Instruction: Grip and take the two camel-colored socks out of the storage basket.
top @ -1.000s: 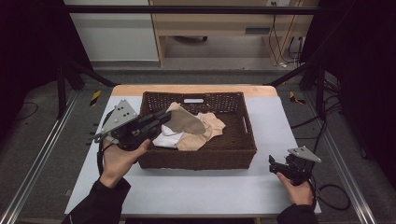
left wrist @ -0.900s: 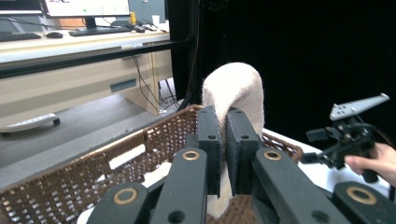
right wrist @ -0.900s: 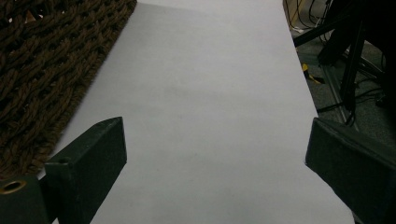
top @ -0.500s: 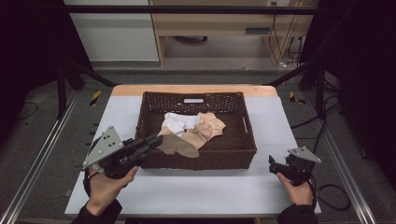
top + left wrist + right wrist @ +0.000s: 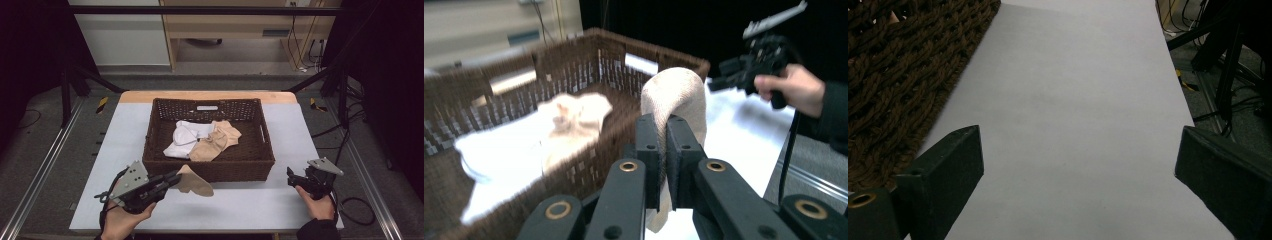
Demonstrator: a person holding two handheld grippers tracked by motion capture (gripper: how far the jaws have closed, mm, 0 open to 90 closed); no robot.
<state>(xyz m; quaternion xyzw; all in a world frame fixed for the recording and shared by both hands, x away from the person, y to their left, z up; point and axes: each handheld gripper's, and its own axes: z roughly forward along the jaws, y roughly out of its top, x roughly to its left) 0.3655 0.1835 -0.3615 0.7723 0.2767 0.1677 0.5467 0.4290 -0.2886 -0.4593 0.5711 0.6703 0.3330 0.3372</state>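
One beige sock [image 5: 196, 181] hangs pinched in the left hand-held gripper [image 5: 172, 178]; right hand-held gripper [image 5: 291, 176] spread; basket [image 5: 210, 167] holds several more garments.

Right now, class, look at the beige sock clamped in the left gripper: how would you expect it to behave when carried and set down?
Probably floppy: the beige sock folds over the left gripper and droops past its shut jaws. Likely light, since a thin pinch holds it. It should slump flat on the table, not roll.
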